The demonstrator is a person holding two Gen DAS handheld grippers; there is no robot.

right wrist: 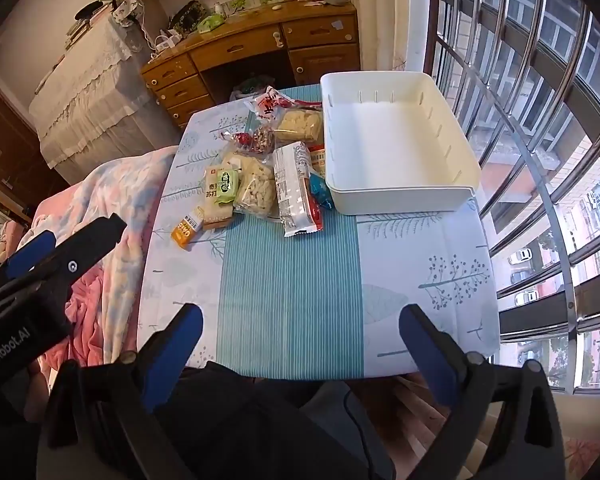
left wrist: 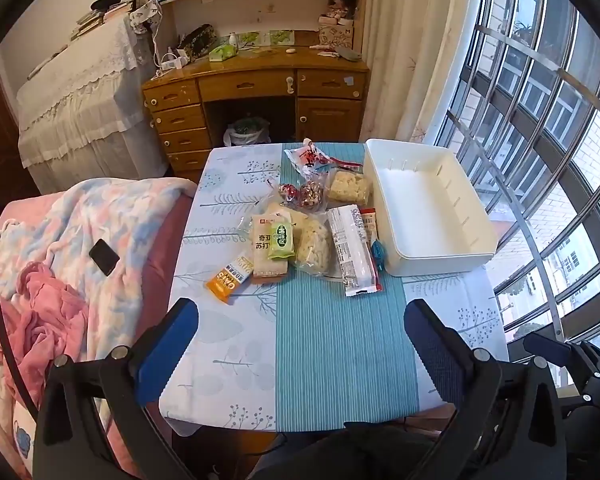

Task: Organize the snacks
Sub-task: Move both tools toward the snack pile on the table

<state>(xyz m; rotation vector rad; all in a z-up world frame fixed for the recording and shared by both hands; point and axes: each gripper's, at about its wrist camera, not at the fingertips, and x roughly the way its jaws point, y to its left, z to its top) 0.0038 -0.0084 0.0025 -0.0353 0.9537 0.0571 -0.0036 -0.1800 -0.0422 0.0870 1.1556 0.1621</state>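
Left gripper: jaws wide apart, nothing between them, above the near table edge.
Snacks: packets heaped mid-table on the cloth.
White bin: just right of the snacks.
Right gripper: jaws apart, holding nothing.

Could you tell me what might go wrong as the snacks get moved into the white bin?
The snack packets overlap: lifting the long white packet may drag the small blue one beside it. The orange packet lies near the table's bed-side edge and might slide off. The white bin could shift if bumped.
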